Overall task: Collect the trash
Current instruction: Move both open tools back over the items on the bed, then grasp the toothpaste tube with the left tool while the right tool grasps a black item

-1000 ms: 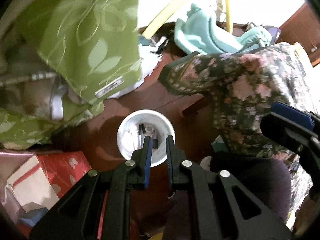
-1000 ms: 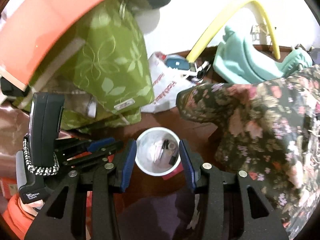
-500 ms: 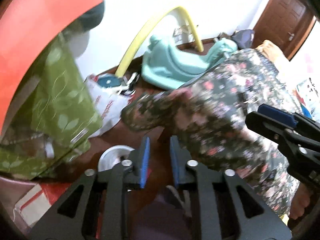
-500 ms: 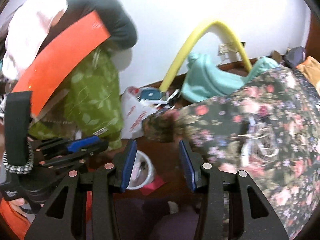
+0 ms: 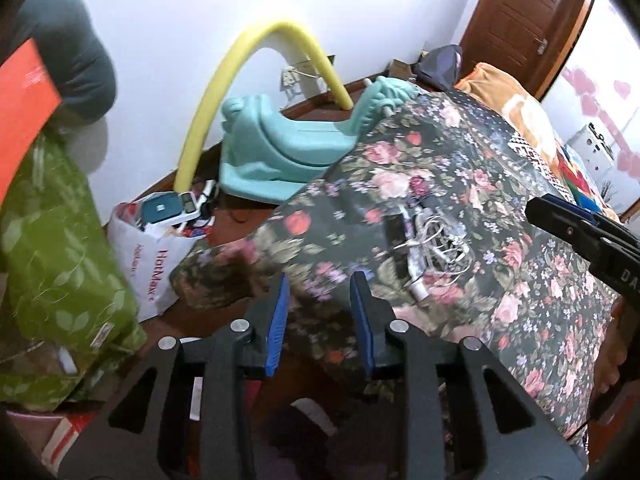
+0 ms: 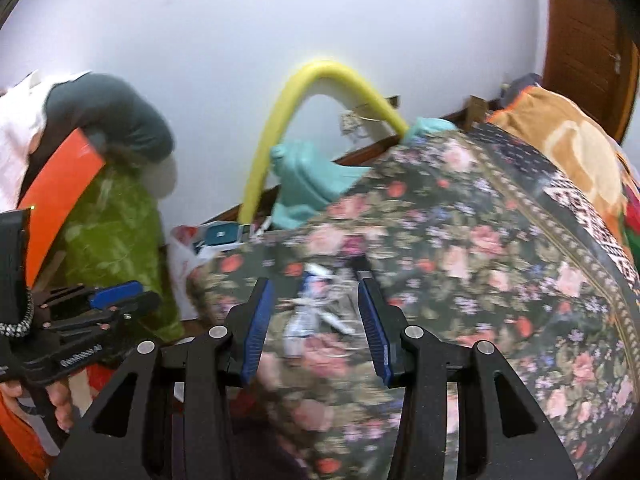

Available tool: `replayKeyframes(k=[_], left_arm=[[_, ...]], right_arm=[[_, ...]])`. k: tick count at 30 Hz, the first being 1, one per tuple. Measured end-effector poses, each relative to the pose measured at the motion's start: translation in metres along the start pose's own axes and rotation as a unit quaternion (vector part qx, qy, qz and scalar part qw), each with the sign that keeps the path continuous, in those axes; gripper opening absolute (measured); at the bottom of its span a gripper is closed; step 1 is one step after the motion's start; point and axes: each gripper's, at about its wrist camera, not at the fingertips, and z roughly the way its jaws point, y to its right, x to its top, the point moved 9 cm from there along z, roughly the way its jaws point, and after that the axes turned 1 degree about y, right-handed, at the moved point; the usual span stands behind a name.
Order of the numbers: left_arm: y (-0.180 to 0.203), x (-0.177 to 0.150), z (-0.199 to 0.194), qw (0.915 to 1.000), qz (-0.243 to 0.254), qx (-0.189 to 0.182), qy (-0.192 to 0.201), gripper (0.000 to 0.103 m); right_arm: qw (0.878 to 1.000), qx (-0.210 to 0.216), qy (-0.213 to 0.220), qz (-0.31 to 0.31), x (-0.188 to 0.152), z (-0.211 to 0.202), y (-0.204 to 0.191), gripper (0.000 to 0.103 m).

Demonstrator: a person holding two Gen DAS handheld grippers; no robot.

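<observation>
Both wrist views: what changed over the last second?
Both tools swung up from the white trash cup on the floor, now out of view, toward the floral bedspread, where a tangle of cords and wrappers lies. The left tool opened wider; the right tool stayed open. Neither holds anything. The white shopping bag hasn't moved.

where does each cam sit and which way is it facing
Left wrist: behind the left tool, facing the floral-covered bed; the right tool shows at right.
Right wrist: behind the right tool, facing the bed; the left tool shows at left.
Shared: tangled white wrappers and cords, bent yellow foam tube.
</observation>
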Motion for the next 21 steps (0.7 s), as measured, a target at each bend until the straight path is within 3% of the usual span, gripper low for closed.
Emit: replayKeyframes(k=[5, 13, 21], left_arm=[[0.025, 0.005, 0.028, 0.9996, 0.008, -0.014, -0.022, 0.031], [0.057, -0.003, 0.074, 0.9971, 0.033, -0.027, -0.064, 0.031], [0.071, -0.008, 0.092, 0.9948, 0.04, -0.043, -0.083, 0.031]], right_arm=[[0.999, -0.014, -0.019, 0.03, -0.006, 0.016, 0.042, 0.041], [0.996, -0.029, -0.067, 0.042, -0.025, 0.066, 0.076, 0.04], [0.995, 0.014, -0.093, 0.03, -0.03, 0.102, 0.062, 0.04]])
